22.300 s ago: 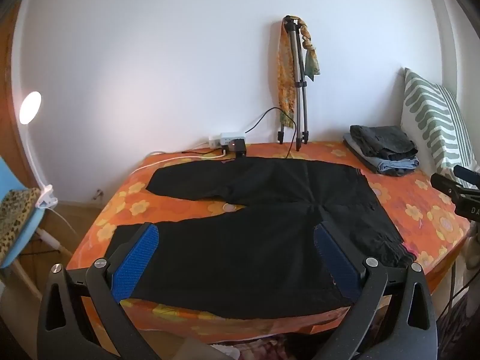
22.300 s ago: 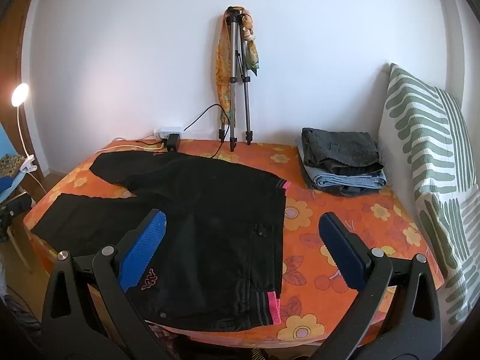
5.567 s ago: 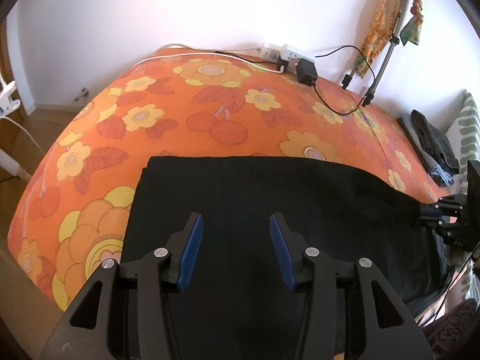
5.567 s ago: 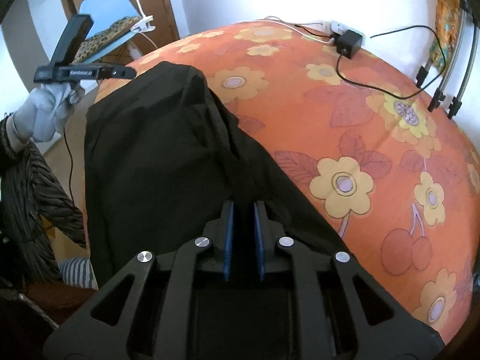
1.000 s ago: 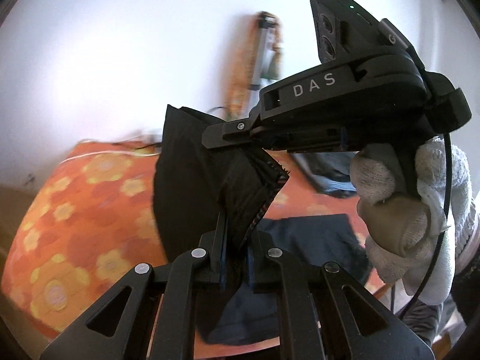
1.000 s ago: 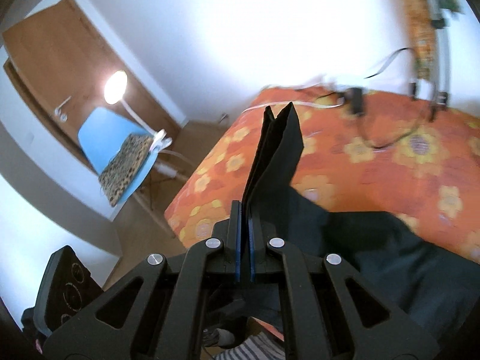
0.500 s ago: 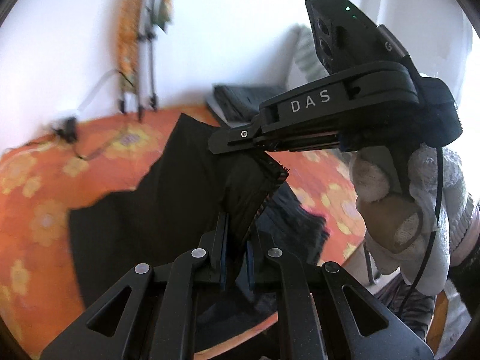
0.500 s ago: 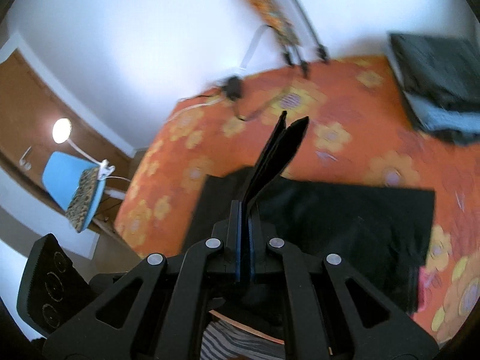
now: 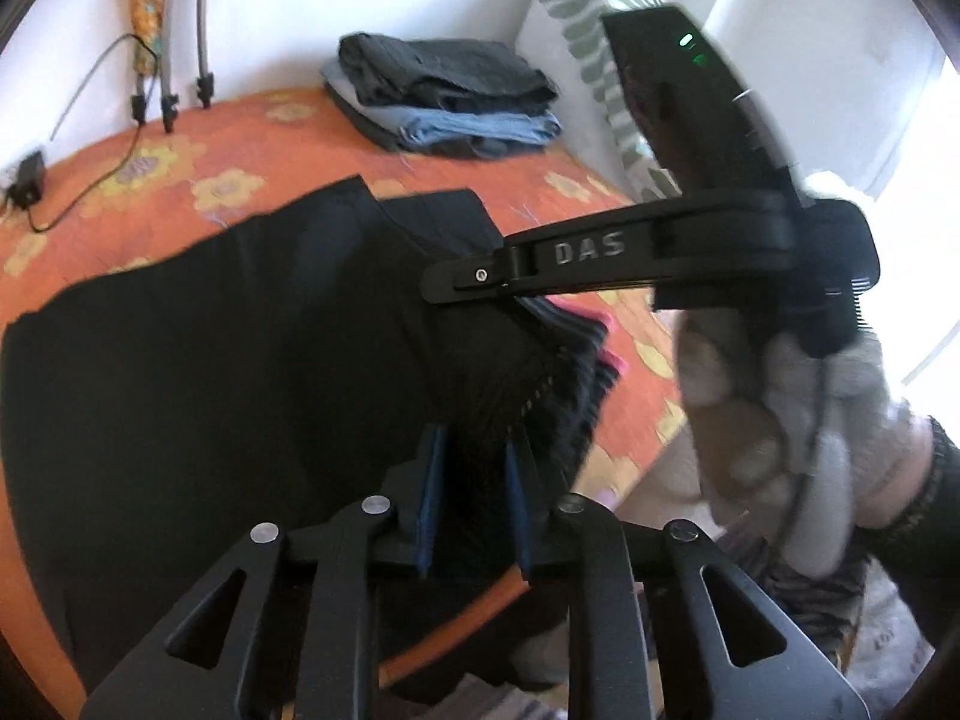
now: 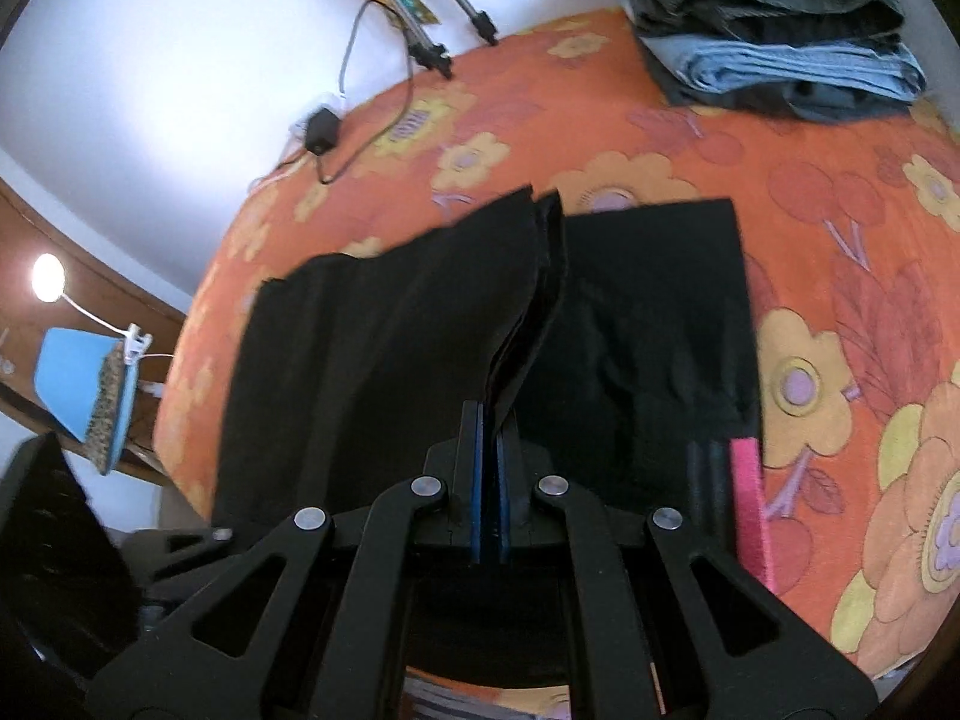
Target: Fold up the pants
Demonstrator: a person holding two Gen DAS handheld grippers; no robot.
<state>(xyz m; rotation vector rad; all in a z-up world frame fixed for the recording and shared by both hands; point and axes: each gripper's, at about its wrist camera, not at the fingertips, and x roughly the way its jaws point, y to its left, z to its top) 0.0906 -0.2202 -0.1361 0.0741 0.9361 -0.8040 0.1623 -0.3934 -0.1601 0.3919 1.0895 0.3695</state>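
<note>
Between the blue pads of my right hand-held gripper (image 10: 491,426) a raised fold of the black pants (image 10: 384,324) is pinched tight, the rest of the cloth lying on the orange flowered bed (image 10: 840,192) ahead. My left hand-held gripper (image 9: 471,462) has its fingers slightly apart with the pants' ribbed edge between them; I cannot tell whether they grip it. Beyond, at the bed's far end, sits a stack of folded clothes (image 10: 774,30).

One black pants (image 10: 384,324), two grippers (image 9: 471,495) (image 10: 489,480), three folded garments (image 10: 774,36).
</note>
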